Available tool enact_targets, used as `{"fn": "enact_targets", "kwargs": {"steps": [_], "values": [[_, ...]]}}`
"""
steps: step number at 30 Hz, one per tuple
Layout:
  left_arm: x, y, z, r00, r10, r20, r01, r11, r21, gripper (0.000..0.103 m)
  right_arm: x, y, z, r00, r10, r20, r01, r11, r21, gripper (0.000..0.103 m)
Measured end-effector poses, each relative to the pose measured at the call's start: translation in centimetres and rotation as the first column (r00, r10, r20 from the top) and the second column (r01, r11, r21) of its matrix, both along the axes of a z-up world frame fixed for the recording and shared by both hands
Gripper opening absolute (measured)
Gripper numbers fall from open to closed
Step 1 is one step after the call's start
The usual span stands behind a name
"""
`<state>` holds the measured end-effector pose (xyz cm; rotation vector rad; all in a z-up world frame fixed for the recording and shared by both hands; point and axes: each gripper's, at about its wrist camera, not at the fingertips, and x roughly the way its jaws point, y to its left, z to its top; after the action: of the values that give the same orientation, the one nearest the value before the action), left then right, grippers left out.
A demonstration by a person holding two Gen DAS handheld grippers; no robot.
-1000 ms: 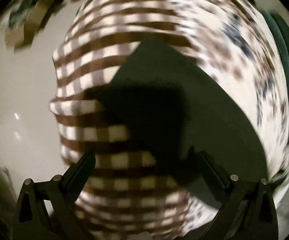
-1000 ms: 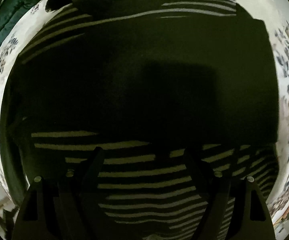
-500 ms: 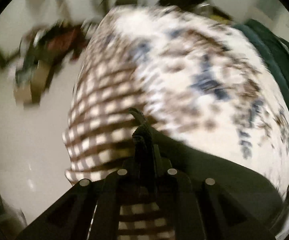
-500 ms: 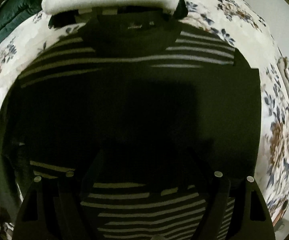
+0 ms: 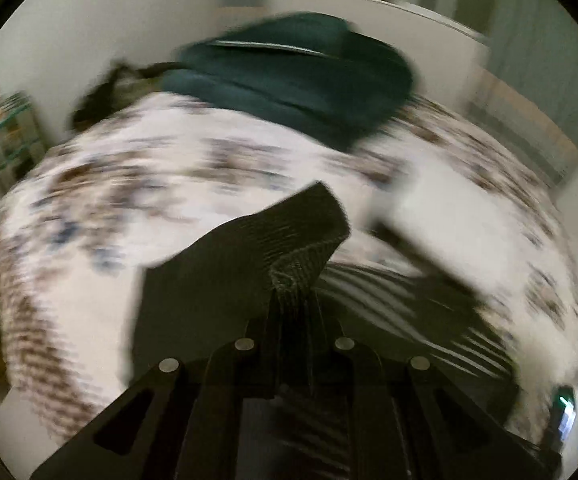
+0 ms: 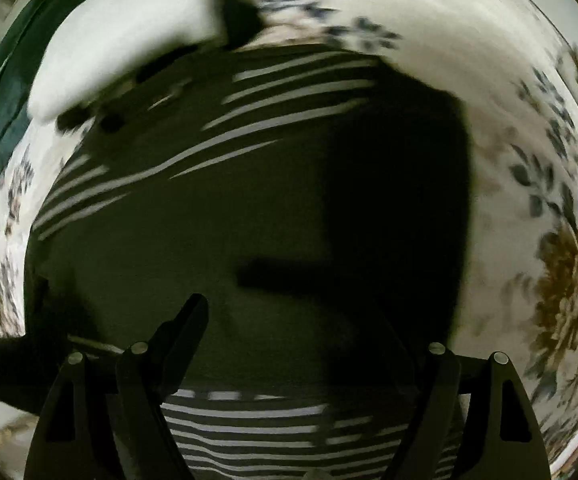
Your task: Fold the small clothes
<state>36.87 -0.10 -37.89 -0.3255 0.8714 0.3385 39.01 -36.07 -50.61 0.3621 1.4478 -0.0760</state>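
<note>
Fold small clothes: hem lift, mid-fold
L gripper (image 5: 295, 300) pinches shirt (image 5: 225, 276) hem, raised toward 12 o'clock to fold over; R gripper (image 6: 309, 344) fingers spread, empty above shirt on bedspread (image 6: 521, 128).

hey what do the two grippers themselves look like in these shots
Both are matte black. The left gripper and right gripper each have two tapering fingers on flat linkage bars with long cut-out slots, joined by round silver pins. No cables, markings, sleeves or hands show.
</note>
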Motion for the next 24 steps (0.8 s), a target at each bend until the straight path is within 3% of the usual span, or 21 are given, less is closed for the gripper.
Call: {"fn": "enact_targets", "kwargs": {"steps": [2, 6, 9, 11, 12, 13, 15, 20, 24], "values": [[1.2, -6.3, -0.5, 0.995, -0.102, -0.005, 0.102, 0.994, -0.045, 0.007, -0.1, -3.3, 0.0, 0.999, -0.035, -0.005, 0.035, 0.999, 0.02, 0.083], [2.1, -16.4, -2.6, 0.958, -0.286, -0.036, 0.279, 0.952, -0.129, 0.008, -0.8, -9.7, -0.6, 0.992, -0.118, -0.055, 0.121, 0.991, 0.052, 0.083], [1.9, -19.8, -3.7, 0.931, -0.36, -0.063, 0.35, 0.927, -0.134, 0.012, -2.2, -14.4, -1.0, 0.979, -0.175, -0.1, 0.182, 0.981, 0.069, 0.083], [1.5, -20.5, -4.3, 0.925, -0.37, -0.083, 0.363, 0.927, -0.094, 0.023, -3.1, -16.7, -0.9, 0.974, -0.196, -0.114, 0.207, 0.974, 0.091, 0.083], [1.2, -20.1, -4.6, 0.925, -0.369, -0.092, 0.363, 0.929, -0.076, 0.045, -3.4, -17.4, -0.8, 0.973, -0.199, -0.115, 0.21, 0.972, 0.101, 0.083], [1.2, -19.5, -4.8, 0.926, -0.362, -0.103, 0.357, 0.932, -0.066, 0.076, -3.7, -18.3, -0.5, 0.974, -0.197, -0.113, 0.21, 0.971, 0.116, 0.083], [0.7, -17.7, -5.1, 0.942, -0.307, -0.138, 0.31, 0.951, 0.001, 0.095, -4.2, -18.9, 0.1, 0.978, -0.181, -0.099, 0.195, 0.97, 0.143, 0.083], [-1.7, -9.4, -5.7, 0.977, -0.118, -0.177, 0.14, 0.984, 0.114, 0.095, -2.9, -15.9, 1.5, 0.995, -0.096, -0.038, 0.101, 0.974, 0.201, 0.083], [-3.6, -1.6, -6.5, 0.97, 0.069, -0.233, -0.014, 0.973, 0.229, 0.095, -0.7, -12.8, 1.7, 0.999, -0.035, -0.001, 0.035, 0.975, 0.219, 0.083]]}}
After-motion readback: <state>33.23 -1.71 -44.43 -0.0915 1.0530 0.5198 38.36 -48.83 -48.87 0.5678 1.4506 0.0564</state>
